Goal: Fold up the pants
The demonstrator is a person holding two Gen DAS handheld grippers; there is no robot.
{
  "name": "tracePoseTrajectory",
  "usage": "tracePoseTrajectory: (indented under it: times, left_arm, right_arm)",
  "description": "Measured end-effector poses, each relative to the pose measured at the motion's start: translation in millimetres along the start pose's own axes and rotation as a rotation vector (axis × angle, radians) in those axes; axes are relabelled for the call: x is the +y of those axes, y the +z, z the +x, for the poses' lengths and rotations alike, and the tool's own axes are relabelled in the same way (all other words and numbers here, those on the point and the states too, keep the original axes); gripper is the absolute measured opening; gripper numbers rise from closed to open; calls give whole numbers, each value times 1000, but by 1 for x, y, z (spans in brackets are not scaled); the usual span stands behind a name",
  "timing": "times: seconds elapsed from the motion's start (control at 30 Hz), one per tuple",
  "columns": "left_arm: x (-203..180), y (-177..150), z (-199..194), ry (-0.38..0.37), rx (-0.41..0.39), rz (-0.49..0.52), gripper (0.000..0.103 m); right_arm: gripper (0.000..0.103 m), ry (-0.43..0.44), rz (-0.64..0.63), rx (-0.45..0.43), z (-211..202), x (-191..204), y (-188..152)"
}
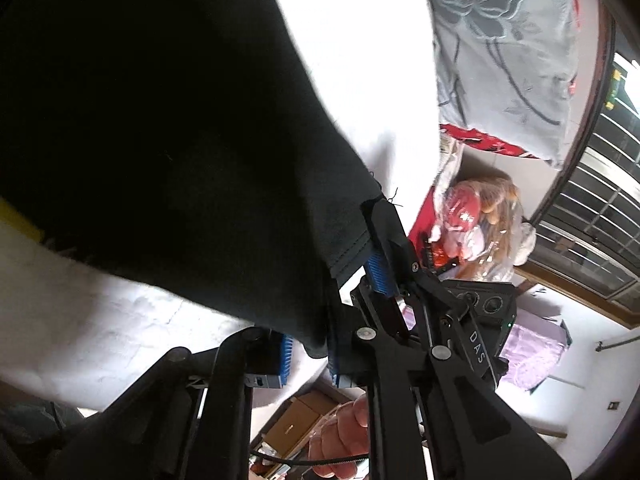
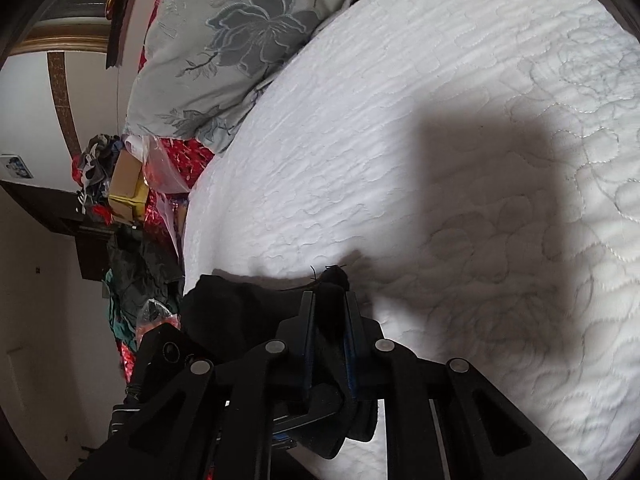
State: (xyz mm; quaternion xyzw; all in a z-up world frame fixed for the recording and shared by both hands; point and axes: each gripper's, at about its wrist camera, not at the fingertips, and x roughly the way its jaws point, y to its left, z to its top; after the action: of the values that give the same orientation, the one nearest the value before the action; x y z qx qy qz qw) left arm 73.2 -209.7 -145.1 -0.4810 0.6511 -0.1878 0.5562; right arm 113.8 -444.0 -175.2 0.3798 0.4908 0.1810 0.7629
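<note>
The dark, almost black cloth of the pants (image 1: 152,128) fills the left wrist view's left half and runs past the top and left edges, so its shape cannot be told. It hides much of the white quilted bed (image 1: 120,332) behind it. Below the pants, a person's hand (image 1: 340,436) is half covered by black gripper arms. In the right wrist view, the pants (image 2: 224,304) hide the fingers' (image 2: 308,320) blue pads.

White quilted mattress cover (image 2: 440,120) under a grey floral-print pillow (image 2: 224,52); red patterned cloth (image 1: 484,140) below that pillow; brown cardboard box (image 2: 126,178) beside the bed; barred window (image 1: 592,216) beyond.
</note>
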Motion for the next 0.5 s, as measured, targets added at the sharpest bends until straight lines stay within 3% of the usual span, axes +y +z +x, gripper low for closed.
tracePoseTrajectory:
  times: [0.27,0.5]
  left_arm:
    - [4,13,-62,-99,-55,-7,11]
    - [41,40,-138,-154,-148,-72,11]
  right_arm:
    - [12,20,-47,-9,7,65,-4]
    - [12,42,-98,30,57,135,-9]
